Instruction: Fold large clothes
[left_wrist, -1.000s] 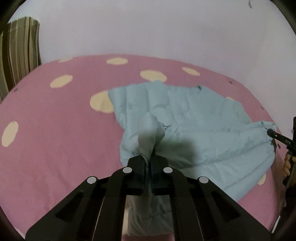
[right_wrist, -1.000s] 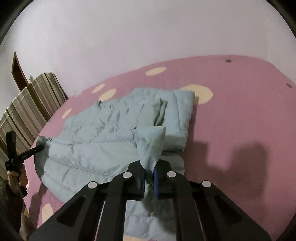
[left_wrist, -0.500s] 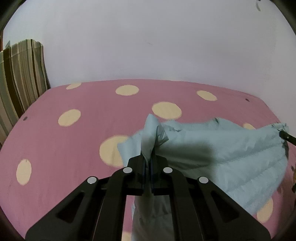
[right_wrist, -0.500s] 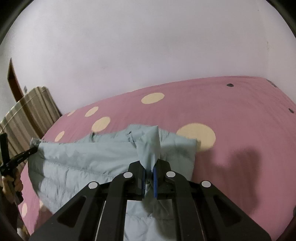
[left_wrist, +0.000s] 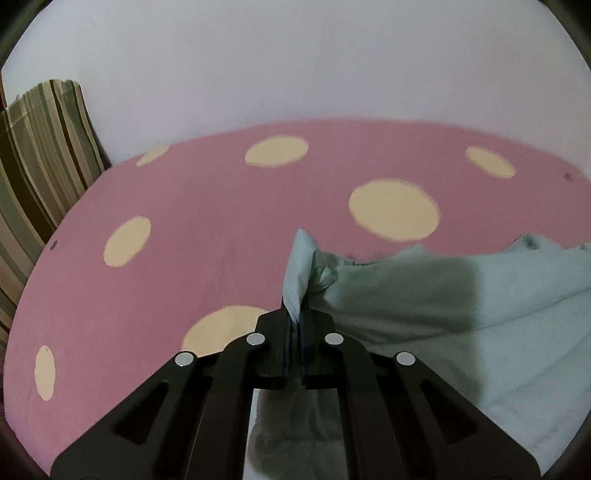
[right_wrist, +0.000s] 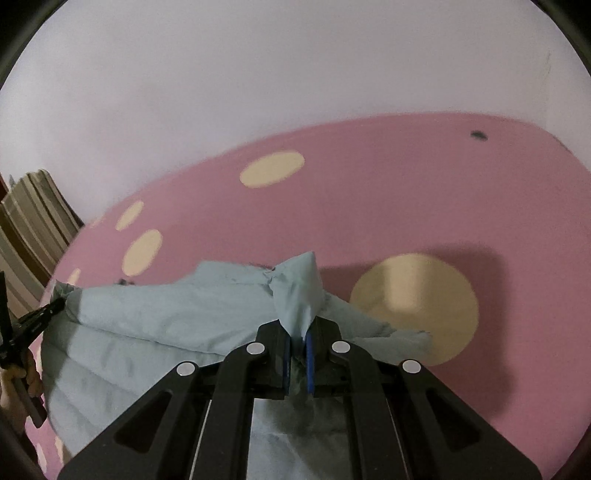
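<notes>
A large pale blue padded garment (left_wrist: 461, 314) hangs stretched between my two grippers above a pink bed. My left gripper (left_wrist: 295, 317) is shut on one corner of it; a pinched tuft sticks up past the fingertips. My right gripper (right_wrist: 299, 332) is shut on the other corner of the garment (right_wrist: 166, 325). In the right wrist view the left gripper (right_wrist: 33, 325) shows at the far left edge, holding the cloth's other end. The garment's lower part droops out of sight below both grippers.
The bed has a pink cover with cream dots (left_wrist: 221, 229), also seen in the right wrist view (right_wrist: 406, 192). A striped green and brown cushion (left_wrist: 37, 166) stands at the bed's left end. A plain pale wall (left_wrist: 295, 55) runs behind the bed.
Both grippers have lifted the garment's held edge up off the bed and forward. The garment, lying spread on the bed before, now hangs stretched between them.
</notes>
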